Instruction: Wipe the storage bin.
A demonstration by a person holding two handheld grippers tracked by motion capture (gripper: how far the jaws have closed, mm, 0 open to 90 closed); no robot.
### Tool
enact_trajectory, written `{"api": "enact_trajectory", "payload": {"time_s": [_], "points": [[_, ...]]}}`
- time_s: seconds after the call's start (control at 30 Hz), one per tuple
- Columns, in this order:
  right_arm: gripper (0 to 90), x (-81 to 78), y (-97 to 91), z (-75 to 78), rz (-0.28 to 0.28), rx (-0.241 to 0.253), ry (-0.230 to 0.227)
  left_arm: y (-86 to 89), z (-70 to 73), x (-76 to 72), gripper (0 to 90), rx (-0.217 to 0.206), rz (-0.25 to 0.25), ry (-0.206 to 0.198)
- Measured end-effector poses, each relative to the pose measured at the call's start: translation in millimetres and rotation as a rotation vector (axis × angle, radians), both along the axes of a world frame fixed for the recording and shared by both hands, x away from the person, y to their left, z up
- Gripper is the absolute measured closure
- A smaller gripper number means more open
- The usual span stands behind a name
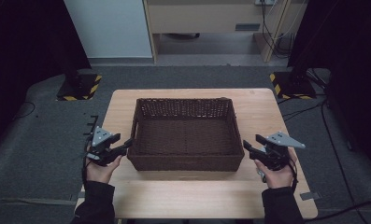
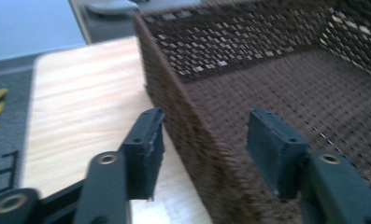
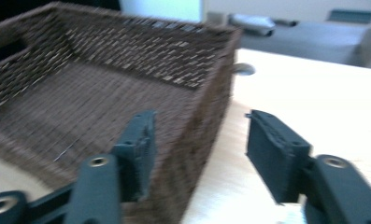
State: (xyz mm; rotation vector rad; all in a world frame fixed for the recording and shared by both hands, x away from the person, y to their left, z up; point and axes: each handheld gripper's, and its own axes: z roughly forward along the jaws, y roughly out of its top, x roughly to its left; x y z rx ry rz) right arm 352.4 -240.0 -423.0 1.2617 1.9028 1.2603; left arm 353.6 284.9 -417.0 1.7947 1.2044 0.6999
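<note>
I've let go of the basket [image 1: 185, 161]: my left gripper [image 1: 127, 145] at its 8 o'clock and right gripper [image 1: 246, 146] at 4 stand wide astride its side walls, so next I'd draw both clear.

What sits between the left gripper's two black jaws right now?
The left side wall of the brown woven basket stands between the open jaws of the left gripper, as the left gripper view shows; the pads do not press on it.

You have a dark brown, rectangular woven wicker basket [image 1: 185, 133] sitting upright and level on the light wooden table [image 1: 262, 109]. It lies centred there, long sides running across, its open top showing an empty woven floor.
</note>
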Motion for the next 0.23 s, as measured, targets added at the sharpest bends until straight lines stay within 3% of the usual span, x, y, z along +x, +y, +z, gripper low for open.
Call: {"api": "enact_trajectory", "payload": {"time_s": [0.1,0.23], "points": [[33.8,-0.8,-14.9,-0.9,-0.068,0.009,-0.026,15.4,-1.0,-1.3,38.0,-0.007,0.042,-0.023],[29.9,-0.8,-30.0,-5.1,-0.123,0.03,-0.03,36.3,-6.8,-0.2,34.6,-0.028,0.086,-0.014]]}}
